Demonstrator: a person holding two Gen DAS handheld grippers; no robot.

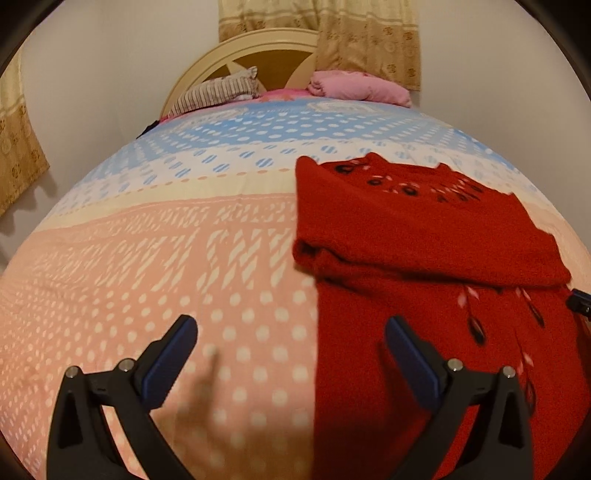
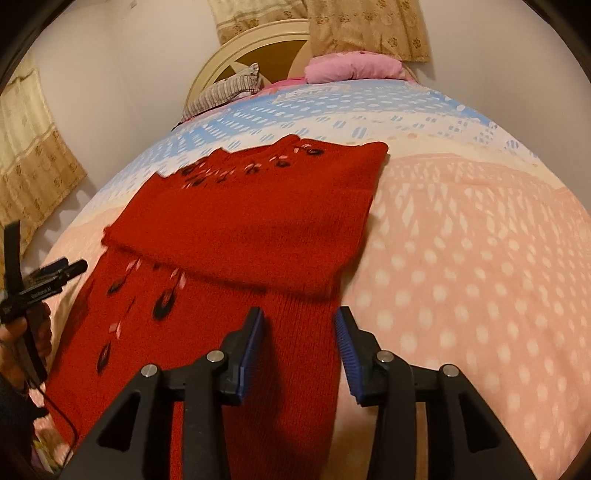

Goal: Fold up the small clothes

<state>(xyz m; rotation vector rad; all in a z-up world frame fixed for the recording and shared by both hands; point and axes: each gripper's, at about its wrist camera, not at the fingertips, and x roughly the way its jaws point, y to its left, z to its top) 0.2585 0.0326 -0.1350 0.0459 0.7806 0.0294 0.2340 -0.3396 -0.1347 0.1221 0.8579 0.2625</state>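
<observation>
A red knitted sweater with dark and pink embroidery lies flat on the bed, its upper part folded over so that a thick fold crosses the middle. In the right wrist view the sweater fills the centre left. My left gripper stands wide open above the sweater's left edge, one finger over the bedspread, the other over the red knit. My right gripper is open above the sweater's lower right part, with nothing pinched. The left gripper also shows at the far left, held by a hand.
The bedspread is pink with white dots, turning blue toward the headboard. A striped pillow and a pink bundle lie at the head. Patterned curtains hang behind, and a wall runs along the left side.
</observation>
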